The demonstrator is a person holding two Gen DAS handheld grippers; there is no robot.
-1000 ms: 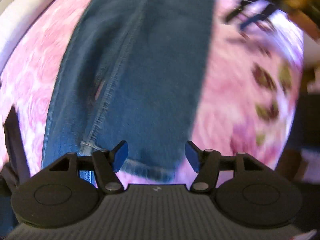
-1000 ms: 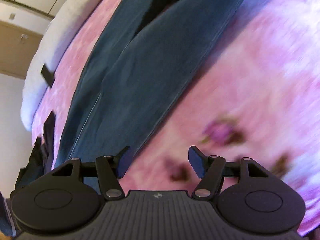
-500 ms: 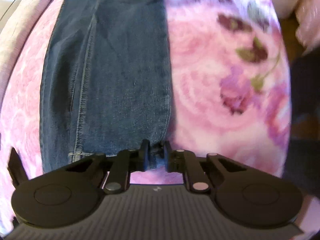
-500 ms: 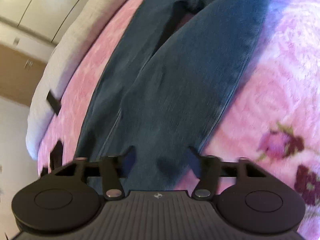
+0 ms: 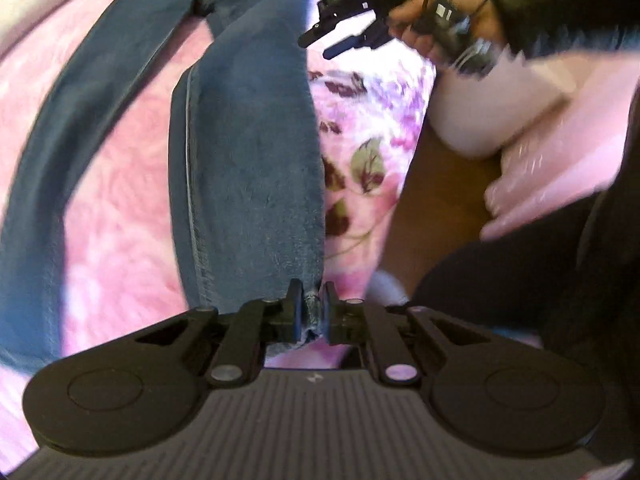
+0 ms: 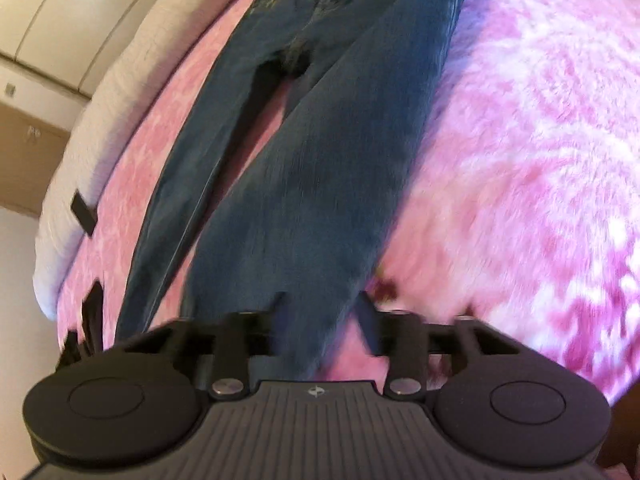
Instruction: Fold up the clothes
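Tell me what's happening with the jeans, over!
Left gripper shut on jeans hem. Right gripper open, straddling a leg. Jeans flat on pink blanket. Nothing in the way.

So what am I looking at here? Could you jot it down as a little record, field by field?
garment: blue jeans, spread lengthwise, legs apart
surface: pink floral blanket on a bed
left gripper: shut on the hem of one jeans leg
right gripper: open, fingers either side of the leg; also seen in the left wrist view, held in a hand
folding: not yet done
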